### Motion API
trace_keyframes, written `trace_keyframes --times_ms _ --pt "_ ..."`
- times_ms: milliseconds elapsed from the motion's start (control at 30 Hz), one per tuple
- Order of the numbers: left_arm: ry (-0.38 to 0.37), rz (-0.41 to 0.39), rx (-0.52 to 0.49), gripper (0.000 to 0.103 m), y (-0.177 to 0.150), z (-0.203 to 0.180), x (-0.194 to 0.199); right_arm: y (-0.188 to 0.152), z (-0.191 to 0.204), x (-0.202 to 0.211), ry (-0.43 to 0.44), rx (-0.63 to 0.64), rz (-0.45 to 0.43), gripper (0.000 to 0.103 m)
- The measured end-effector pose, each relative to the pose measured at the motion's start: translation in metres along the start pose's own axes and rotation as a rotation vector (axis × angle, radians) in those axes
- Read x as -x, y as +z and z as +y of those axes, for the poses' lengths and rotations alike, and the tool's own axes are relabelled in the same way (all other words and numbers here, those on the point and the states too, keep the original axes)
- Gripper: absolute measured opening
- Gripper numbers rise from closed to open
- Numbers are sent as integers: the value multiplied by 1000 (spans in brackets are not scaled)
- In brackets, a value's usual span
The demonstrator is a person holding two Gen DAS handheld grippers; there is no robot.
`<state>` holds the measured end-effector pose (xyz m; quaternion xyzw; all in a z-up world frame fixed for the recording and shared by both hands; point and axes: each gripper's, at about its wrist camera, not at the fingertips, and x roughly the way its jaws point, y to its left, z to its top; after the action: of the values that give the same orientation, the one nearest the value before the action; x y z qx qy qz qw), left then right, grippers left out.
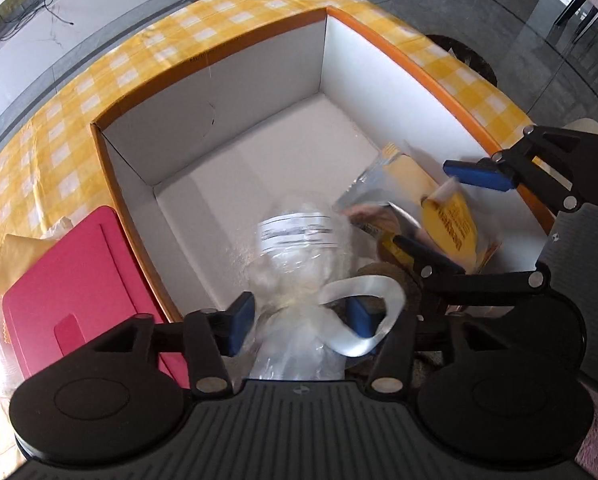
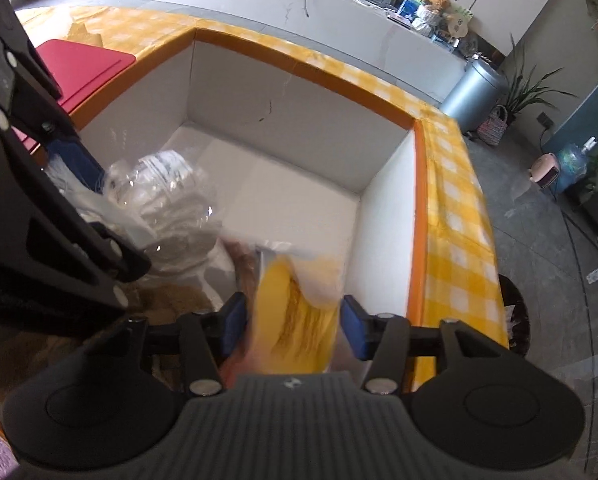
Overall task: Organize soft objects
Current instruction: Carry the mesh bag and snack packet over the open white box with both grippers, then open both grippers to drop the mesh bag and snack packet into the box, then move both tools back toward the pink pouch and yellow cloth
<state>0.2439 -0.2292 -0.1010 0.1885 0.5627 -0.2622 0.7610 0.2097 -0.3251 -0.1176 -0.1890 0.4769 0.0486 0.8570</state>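
A: Where are my hand-held grippers?

B: Left hand-held gripper (image 1: 301, 320) has its pads spread around a clear plastic bag (image 1: 299, 256) of white stuff; right hand-held gripper (image 2: 293, 326) is spread around a yellow packet (image 2: 299, 312). Both are over the orange-rimmed box (image 2: 299, 60) on the checked table (image 2: 455, 216).

yellow checked tablecloth (image 1: 71, 112), red board (image 1: 79, 280), grey bin (image 2: 473, 94), potted plant (image 2: 533, 84)

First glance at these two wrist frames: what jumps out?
The big orange-rimmed cardboard box with white inside, on the yellow checked tablecloth. Over it, the left gripper frames a clear plastic bag of white stuffing, and the right gripper frames a yellow-labelled plastic packet. A red flat lid lies outside the box's left wall.
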Motion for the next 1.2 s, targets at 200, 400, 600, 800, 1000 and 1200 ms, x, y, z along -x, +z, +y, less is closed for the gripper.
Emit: trace_keyframes --times_ms 200,400,600,800,1000,1200 --pt "-21 -38 -2 79 -2 2 20 2 -1 14 -5 1 1 64" --pt "-32 -83 -1 79 -12 4 50 1 -3 37 -32 -7 -7 72" --pt "-56 -189 -13 79 -35 4 90 -2 4 72 -49 -28 -46 74" --pt "-35 -294 -3 79 -69 11 130 -7 16 110 -42 -100 -112 75" --pt "41 -380 40 78 -110 27 159 -19 31 138 13 -220 -179 74" --pt "99 -472 125 78 -161 46 173 -36 58 157 58 -327 -262 74"
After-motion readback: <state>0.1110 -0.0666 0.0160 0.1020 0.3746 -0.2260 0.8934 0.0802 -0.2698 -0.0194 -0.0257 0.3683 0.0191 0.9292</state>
